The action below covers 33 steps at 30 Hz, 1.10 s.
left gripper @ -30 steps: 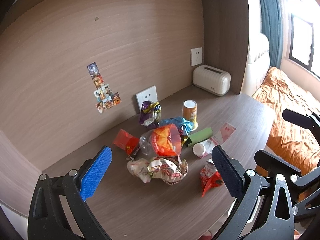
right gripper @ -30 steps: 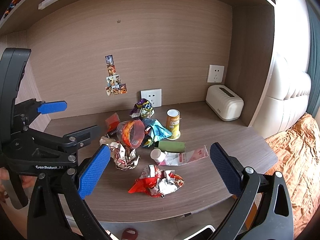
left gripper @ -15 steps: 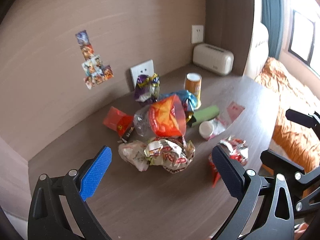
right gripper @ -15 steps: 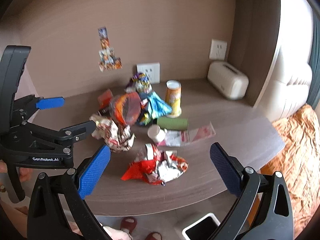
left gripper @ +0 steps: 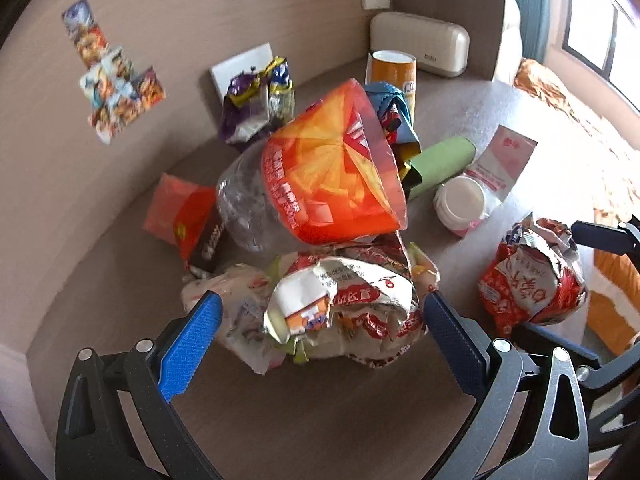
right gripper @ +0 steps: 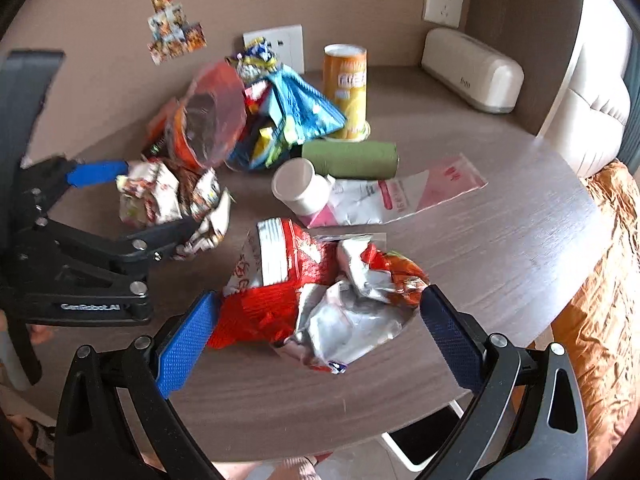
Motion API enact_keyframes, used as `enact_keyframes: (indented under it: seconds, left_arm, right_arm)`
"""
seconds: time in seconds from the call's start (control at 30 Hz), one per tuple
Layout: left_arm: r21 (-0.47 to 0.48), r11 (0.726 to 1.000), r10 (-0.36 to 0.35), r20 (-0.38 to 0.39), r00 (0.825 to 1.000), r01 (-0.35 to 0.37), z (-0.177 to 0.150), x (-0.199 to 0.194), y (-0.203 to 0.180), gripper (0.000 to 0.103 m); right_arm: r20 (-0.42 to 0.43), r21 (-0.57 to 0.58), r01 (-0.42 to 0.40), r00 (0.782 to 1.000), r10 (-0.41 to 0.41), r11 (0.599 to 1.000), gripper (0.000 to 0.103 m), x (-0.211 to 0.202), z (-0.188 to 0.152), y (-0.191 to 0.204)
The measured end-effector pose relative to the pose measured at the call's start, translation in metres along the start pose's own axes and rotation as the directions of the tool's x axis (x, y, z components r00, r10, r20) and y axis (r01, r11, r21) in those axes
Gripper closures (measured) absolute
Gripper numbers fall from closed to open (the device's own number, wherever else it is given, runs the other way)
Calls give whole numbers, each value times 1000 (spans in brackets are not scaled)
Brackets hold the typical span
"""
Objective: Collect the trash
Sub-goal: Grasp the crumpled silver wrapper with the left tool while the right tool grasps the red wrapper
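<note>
A heap of trash lies on the wooden desk (left gripper: 280, 420). My left gripper (left gripper: 316, 332) is open, its fingers either side of a crumpled white and red snack bag (left gripper: 340, 308). Behind it lies a clear bottle with an orange label (left gripper: 320, 176). My right gripper (right gripper: 316, 328) is open around a crumpled red and silver bag (right gripper: 320, 292), which also shows in the left wrist view (left gripper: 532, 276). The left gripper shows in the right wrist view (right gripper: 136, 204) around the white and red bag (right gripper: 168, 196).
Further back are an orange can (right gripper: 346, 88), a blue wrapper (right gripper: 300, 108), a green roll (right gripper: 352, 158), a white cup (right gripper: 300, 186), a pink and white pouch (right gripper: 408, 192) and a beige box (right gripper: 472, 70). A white bin (right gripper: 428, 440) stands below the desk edge. An orange bedspread (right gripper: 600, 280) lies to the right.
Both grippers have moved forward and down to the desk. Each now has its open fingers either side of a crumpled bag.
</note>
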<state>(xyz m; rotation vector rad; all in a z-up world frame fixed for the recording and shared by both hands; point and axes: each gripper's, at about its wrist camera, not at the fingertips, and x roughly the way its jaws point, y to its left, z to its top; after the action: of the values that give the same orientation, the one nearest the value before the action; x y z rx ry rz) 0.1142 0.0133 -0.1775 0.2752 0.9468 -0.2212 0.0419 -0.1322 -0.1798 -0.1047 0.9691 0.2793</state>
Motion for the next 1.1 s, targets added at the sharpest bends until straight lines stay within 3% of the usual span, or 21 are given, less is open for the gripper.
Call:
enact_keyframes:
  seconds: [0.13, 0.23, 0.27, 0.3, 0.37, 0.4, 0.47, 0.7, 0.83, 1.1]
  left_arm:
    - [47, 999, -2, 29, 1000, 0, 1, 3, -3, 5]
    - [62, 998, -17, 54, 998, 14, -1, 2, -2, 8]
    - [71, 997, -22, 64, 998, 17, -2, 0, -3, 16]
    - [84, 996, -25, 78, 997, 18, -4, -3, -4, 20]
    - [108, 993, -47, 97, 994, 37, -9, -10, -3, 39]
    - [107, 993, -61, 98, 993, 51, -9, -11, -2, 40]
    - [96, 992, -86, 103, 991, 76, -13, -13, 3, 43]
    - [88, 983, -168, 115, 979, 158, -21, -10, 23, 47]
    - [85, 976, -212, 130, 969, 202, -23, -15, 30, 55]
    - [71, 965, -262, 156, 952, 254, -15, -28, 41, 59]
  right_arm:
    - [18, 6, 12, 1000, -12, 1000, 4, 2, 0, 1]
    - [21, 0, 0, 1000, 0, 1000, 10, -1, -1, 3]
    - [25, 0, -7, 1000, 7, 1000, 18, -4, -3, 5]
    - [23, 1, -11, 1000, 11, 1000, 19, -6, -2, 7]
    - [31, 11, -8, 999, 7, 1000, 22, -13, -4, 10]
    - [34, 17, -6, 999, 5, 1000, 26, -14, -3, 11]
    - [36, 37, -11, 999, 10, 999, 55, -16, -4, 11]
    - [9, 77, 4, 1000, -5, 997, 58, -13, -8, 15]
    - [40, 70, 5, 999, -8, 998, 74, -20, -3, 22]
    - [87, 21, 30, 996, -31, 999, 77, -38, 2, 39]
